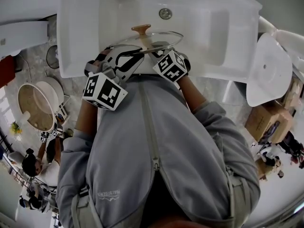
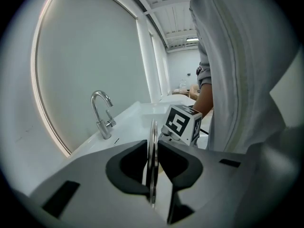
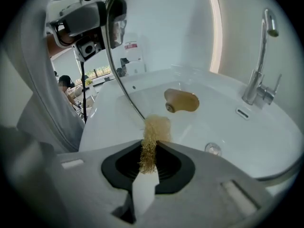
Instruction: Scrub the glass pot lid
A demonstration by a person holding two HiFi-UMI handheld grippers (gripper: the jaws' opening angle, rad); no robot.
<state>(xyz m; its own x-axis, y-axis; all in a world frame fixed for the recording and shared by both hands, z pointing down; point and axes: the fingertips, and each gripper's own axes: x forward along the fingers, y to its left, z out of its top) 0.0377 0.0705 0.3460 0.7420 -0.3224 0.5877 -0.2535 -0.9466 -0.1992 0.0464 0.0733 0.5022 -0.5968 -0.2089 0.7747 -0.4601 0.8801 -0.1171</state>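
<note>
Over the white sink [image 1: 209, 32] the glass pot lid [image 1: 151, 38] with its tan wooden knob [image 1: 141, 30] is held on edge. My left gripper [image 1: 124, 57] is shut on its metal rim [image 2: 152, 156], which runs straight up between the two pads [image 2: 152, 175]. My right gripper [image 1: 159, 52] is shut on a tan fibrous scrubber [image 3: 153, 139], whose tip touches the lid's glass face near the rim [image 3: 118, 65]. Through the glass the knob [image 3: 181, 100] shows in the right gripper view, with the left gripper [image 3: 85, 18] at upper left. The right gripper's marker cube [image 2: 183, 122] sits just behind the lid.
A chrome faucet [image 3: 259, 65] stands at the sink's back edge, with the drain [image 1: 165, 14] in the basin. A round white object [image 1: 268, 70] and cardboard boxes [image 1: 268, 122] lie to the right. A round tub [image 1: 35, 106] and other people [image 1: 33, 165] are to the left.
</note>
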